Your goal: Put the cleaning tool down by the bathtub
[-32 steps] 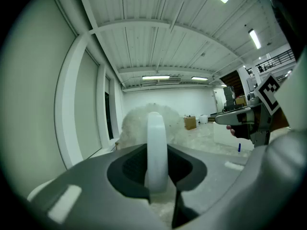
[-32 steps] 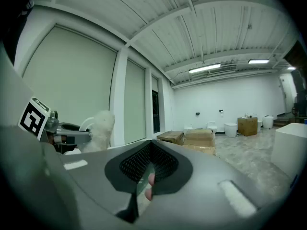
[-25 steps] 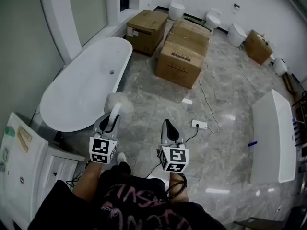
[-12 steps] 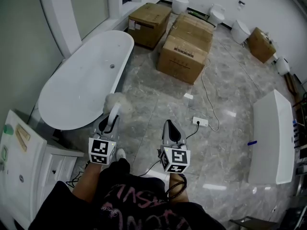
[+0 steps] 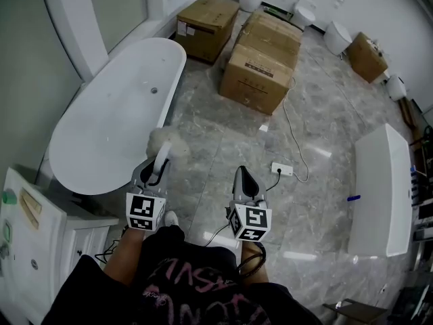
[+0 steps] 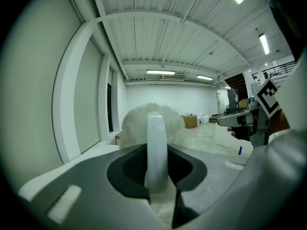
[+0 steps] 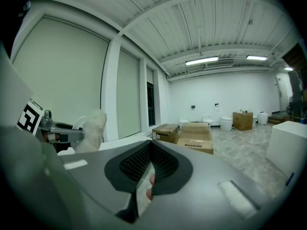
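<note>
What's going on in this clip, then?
A person stands beside the bathtub with a gripper in each hand. The left gripper is shut on the fluffy white cleaning tool, held up near the tub's rim, not yet set down. The right gripper is shut and holds nothing.

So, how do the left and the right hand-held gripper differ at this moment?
The left hand-held gripper is shut on the white handle of the fluffy cleaning tool; the right hand-held gripper is shut on nothing. The left one is held close to the bathtub; the right one is over the bare floor. Both point forward, side by side.
</note>
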{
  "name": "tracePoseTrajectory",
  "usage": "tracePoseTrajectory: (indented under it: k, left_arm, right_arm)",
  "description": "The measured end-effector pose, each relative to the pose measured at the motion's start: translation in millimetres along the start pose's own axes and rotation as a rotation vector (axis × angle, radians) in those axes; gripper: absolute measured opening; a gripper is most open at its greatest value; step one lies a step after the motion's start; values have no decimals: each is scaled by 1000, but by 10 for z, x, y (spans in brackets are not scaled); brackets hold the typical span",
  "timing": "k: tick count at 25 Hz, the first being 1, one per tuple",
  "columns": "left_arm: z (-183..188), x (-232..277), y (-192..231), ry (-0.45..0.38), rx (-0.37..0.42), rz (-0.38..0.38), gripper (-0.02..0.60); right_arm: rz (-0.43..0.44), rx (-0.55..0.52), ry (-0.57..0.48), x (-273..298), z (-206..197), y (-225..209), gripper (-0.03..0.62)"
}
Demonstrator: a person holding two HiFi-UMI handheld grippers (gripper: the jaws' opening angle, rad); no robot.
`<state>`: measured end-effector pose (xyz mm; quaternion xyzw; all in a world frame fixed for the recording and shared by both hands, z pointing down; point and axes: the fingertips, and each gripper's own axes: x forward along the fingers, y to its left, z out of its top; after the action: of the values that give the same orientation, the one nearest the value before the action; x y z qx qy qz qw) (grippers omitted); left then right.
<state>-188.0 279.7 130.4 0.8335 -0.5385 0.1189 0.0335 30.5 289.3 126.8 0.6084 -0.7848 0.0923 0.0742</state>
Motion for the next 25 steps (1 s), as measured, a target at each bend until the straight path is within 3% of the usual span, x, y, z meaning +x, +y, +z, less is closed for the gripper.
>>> tracePoseTrajectory:
  k: [15, 25]
  left_arm:
    - [22, 427, 751, -21, 1, -81, 78]
    - [-19, 773, 820, 6, 54, -124, 78]
  right_arm:
    - [-46, -52, 8, 680, 85, 471, 25]
    - [-69, -21, 32, 947, 14, 295, 25]
